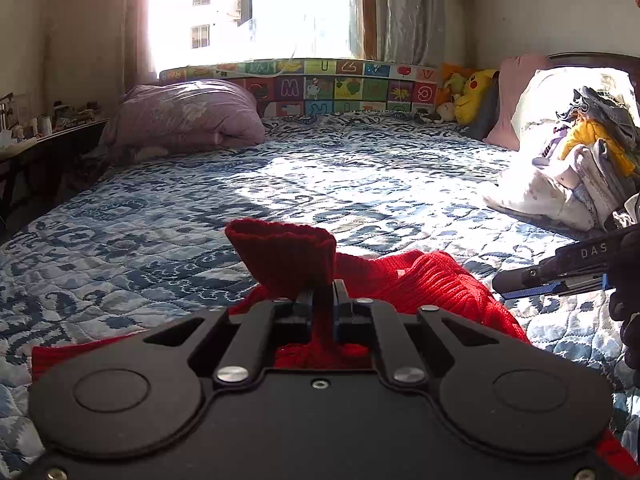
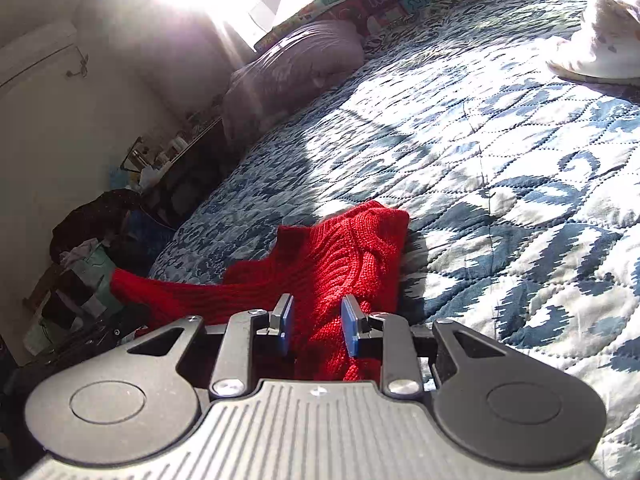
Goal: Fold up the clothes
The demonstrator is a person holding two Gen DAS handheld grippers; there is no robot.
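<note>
Red knit sweater (image 1: 420, 280) found lying crumpled near the front edge of the bed (image 1: 280, 168), on the blue-patterned quilt, with one sleeve (image 2: 168, 296) trailing off over the bed's side in the right wrist view. Not yet spread flat; no fold visible. Judged an early stage: garment being lifted and opened out for laying flat.

Left hand-held gripper (image 1: 323, 292) pressed together on a ribbed cuff or hem of the sweater, knit pinched between the pads and standing up above them in a fan. Held thus, in all likelihood, to carry that end clear of the heap and pull the cloth straight.

Right hand-held gripper (image 2: 316, 320) spread, blue pads either side of a bunched ridge of the cable-knit body, no pinch made. Whether pads touch the wool: cannot tell. Placed so, apparently, to take a second hold opposite the left one, allowing the garment to be stretched between two points.

Pile of other clothes (image 1: 592, 160) noted at the bed's right, well apart from the sweater, beside a white pillow. Purple bedding (image 1: 188, 116) at far left, soft toys (image 1: 472, 92) against the headboard corner; both clear of the working area.

Risk judged: thick knit bunching between spread pads, giving a hold on several layers rather than one edge.
</note>
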